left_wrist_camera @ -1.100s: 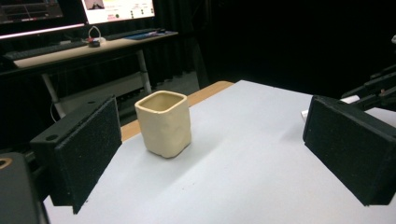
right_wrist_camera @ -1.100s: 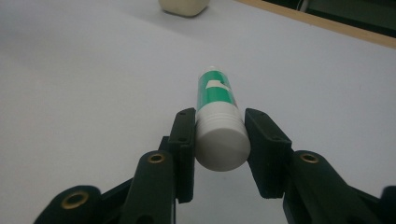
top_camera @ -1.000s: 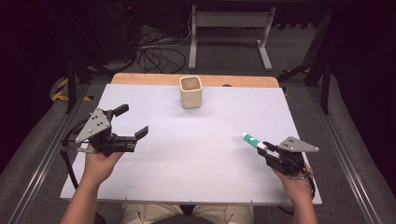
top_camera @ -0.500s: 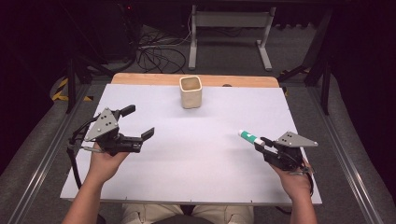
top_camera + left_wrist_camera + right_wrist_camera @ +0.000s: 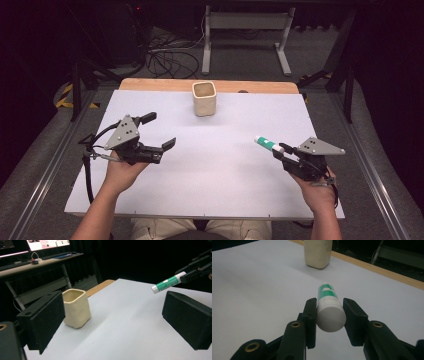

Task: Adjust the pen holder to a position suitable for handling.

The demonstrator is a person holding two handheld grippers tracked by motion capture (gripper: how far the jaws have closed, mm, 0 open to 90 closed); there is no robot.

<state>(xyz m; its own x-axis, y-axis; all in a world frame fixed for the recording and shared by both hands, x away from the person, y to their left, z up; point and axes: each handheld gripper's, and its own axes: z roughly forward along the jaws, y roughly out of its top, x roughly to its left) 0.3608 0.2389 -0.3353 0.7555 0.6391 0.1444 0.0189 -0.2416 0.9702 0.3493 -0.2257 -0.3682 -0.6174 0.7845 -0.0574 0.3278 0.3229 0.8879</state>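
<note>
The right gripper (image 5: 281,151), lower right, has lifted the green-and-white glue stick (image 5: 267,144) it squeezes off the table. The left gripper (image 5: 159,134) slid in, jaws apart. Next stop is probably the cream cup (image 5: 204,98), top middle.

tube (image 5: 328,307): smooth plastic, slight sheen | cup (image 5: 204,98): matt, uneven cream ceramic look | table (image 5: 225,170): matt white, wooden edge

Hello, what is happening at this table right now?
A person sits at a white table with a two-jaw gripper in each hand. The right gripper is shut on a green and white tube and holds it above the table, pointing toward a cream cup that stands upright near the far edge. The left gripper is open and holds nothing.
</note>
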